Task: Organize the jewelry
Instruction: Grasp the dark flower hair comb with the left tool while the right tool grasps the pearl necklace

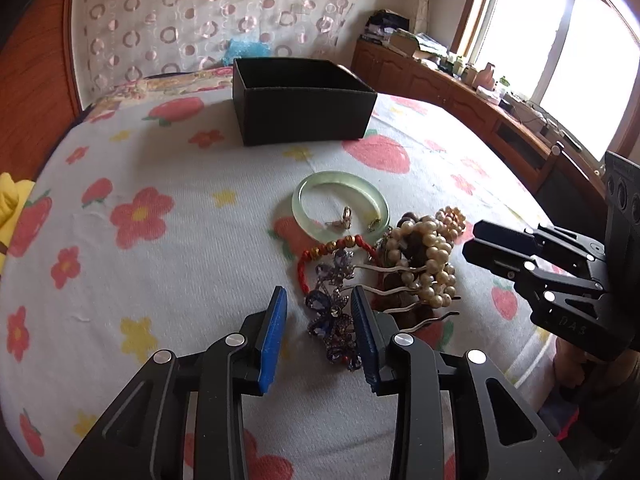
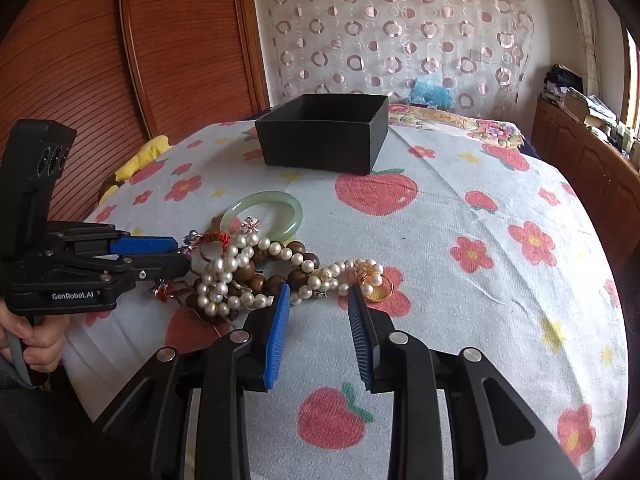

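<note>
Bed, covered by a white sheet (image 1: 168, 264) printed with red flowers and strawberries; carries all items. Black box (image 1: 304, 100), open-topped, toward the far edge of the bed, well apart from the jewelry. Left gripper (image 1: 320, 312), jaws wide, blue pads either side of a purple crystal hair comb (image 1: 334, 320) near the front edge, not closed on it. Right gripper (image 2: 319, 312), jaws wide, holding nothing, tips just short of the pearl strand. Jade bangle (image 1: 340, 206), pale green, lying flat between heap and box. Pearl necklace (image 2: 240, 276), tangled with brown wooden beads (image 2: 298, 252). Red cord bracelet (image 1: 320, 254) with gold beads, touching the bangle. Gold ring (image 2: 382, 290) at the pearl strand's right end.
</note>
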### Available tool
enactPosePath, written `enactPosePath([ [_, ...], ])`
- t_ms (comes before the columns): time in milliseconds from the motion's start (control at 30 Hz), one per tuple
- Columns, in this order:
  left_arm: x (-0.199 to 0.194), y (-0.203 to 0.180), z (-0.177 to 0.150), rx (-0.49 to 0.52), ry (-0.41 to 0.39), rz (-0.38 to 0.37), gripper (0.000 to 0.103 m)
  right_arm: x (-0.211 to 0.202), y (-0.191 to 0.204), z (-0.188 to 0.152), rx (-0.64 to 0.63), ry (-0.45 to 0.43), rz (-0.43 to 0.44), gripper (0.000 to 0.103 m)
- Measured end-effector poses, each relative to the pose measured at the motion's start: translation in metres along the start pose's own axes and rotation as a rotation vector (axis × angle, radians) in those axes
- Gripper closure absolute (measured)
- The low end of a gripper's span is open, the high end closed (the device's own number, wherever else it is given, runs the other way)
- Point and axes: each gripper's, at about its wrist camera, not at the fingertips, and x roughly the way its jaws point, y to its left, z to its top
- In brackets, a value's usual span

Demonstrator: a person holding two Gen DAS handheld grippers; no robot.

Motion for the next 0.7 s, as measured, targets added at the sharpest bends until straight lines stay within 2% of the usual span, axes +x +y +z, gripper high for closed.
enactPosePath([
  [67, -0.001, 0.001, -0.001, -0.005, 0.0, -0.005, 0.072, 0.0, -0.001, 0.0, 0.004, 0.0, 0.002, 0.071],
  [100, -0.001, 0.001, -0.001, -0.008, -0.001, -0.01, 0.079, 0.0, -0.001, 0.0, 0.005, 0.0, 0.003, 0.071],
  [200, -0.003, 0.0, -0.002, -0.007, -0.01, -0.002, 0.084, 0.0, -0.002, -0.001, 0.006, 0.002, 0.004, 0.071],
  [333, -0.013, 0.004, 0.002, -0.019, -0.062, 0.039, 0.084, 0.0, -0.002, 0.0, 0.005, 0.005, 0.008, 0.071],
  [467, -0.028, 0.011, 0.006, -0.015, -0.141, 0.128, 0.084, 0.0, -0.002, -0.001, 0.003, 0.005, 0.007, 0.071],
  [700, -0.038, 0.03, 0.008, -0.044, -0.177, 0.173, 0.084, 0.0, 0.003, 0.001, -0.021, 0.004, 0.0, 0.071],
])
